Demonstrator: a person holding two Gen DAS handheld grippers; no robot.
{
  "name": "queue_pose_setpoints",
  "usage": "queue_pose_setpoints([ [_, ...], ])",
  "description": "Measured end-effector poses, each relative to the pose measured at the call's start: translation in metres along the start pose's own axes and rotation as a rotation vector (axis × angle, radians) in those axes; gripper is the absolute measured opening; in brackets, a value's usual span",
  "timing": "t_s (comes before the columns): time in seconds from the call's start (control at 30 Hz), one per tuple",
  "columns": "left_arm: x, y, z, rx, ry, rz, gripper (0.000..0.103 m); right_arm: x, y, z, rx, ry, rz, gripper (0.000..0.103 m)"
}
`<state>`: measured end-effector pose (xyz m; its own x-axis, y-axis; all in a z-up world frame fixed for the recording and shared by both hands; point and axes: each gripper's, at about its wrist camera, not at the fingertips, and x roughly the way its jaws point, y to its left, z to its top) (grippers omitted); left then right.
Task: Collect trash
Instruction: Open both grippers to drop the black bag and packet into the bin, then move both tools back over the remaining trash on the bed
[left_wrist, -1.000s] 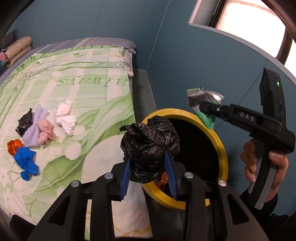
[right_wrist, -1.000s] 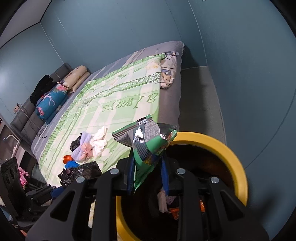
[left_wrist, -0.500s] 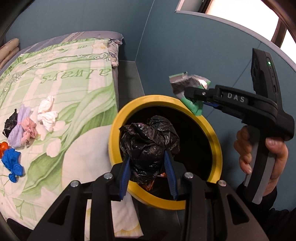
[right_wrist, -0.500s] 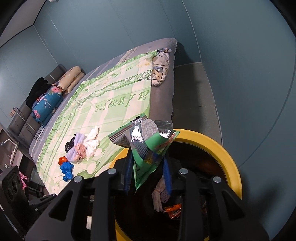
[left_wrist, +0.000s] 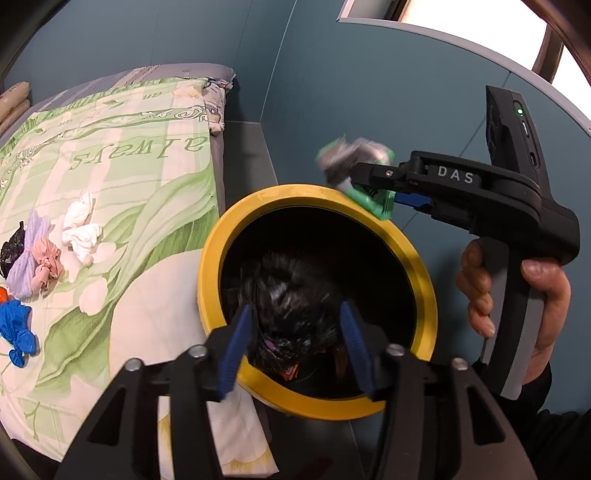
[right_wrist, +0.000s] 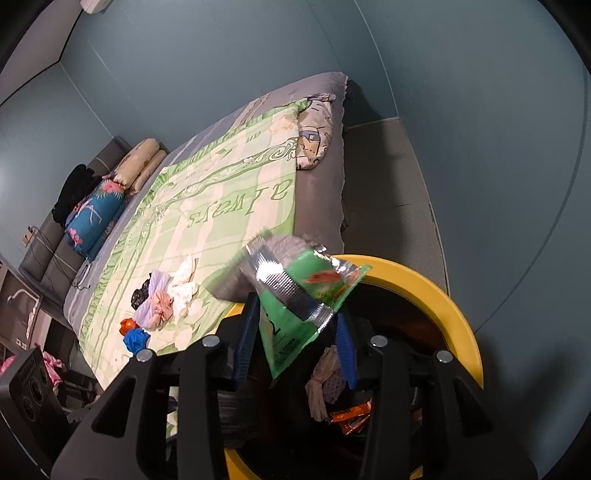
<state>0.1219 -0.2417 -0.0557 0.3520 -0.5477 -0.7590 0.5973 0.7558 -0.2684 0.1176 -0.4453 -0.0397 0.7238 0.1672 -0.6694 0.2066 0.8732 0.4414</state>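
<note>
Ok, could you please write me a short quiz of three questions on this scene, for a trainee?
1. What is between the fingers of the left gripper?
A. black plastic bag
B. blue glove
C. white cloth
2. True or false: the yellow-rimmed bin is empty.
3. Which word is printed on the green quilt?

Key
1. A. It is blurred and clear of both fingers, which have just been opening.
2. False. The right wrist view shows a knotted cloth and an orange wrapper inside.
3. "always"
</note>
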Motion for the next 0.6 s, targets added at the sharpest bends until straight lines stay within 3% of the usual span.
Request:
queue_pose_setpoints([
  [0.07,-0.001,0.000,0.000,-0.002,-0.003,-0.003,0.056,-0.001,-0.003,0.001,0.014,-0.005,0.005,0.044],
  [0.27,-0.006,0.001,-0.001,-0.015,-0.022,0.006,0.070,-0.005,-0.007,0.003,0.034,-0.019,0.013,0.047],
  [0.5,-0.013,0.017,-0.001,-0.071,-0.047,0.023,0.077,-0.003,-0.006,0.003,0.031,-0.013,0.023,0.048],
  [0.6,-0.015,0.024,-0.001,-0.093,-0.051,0.029,0.078,-0.003,-0.006,0.004,0.036,-0.013,0.034,0.054],
])
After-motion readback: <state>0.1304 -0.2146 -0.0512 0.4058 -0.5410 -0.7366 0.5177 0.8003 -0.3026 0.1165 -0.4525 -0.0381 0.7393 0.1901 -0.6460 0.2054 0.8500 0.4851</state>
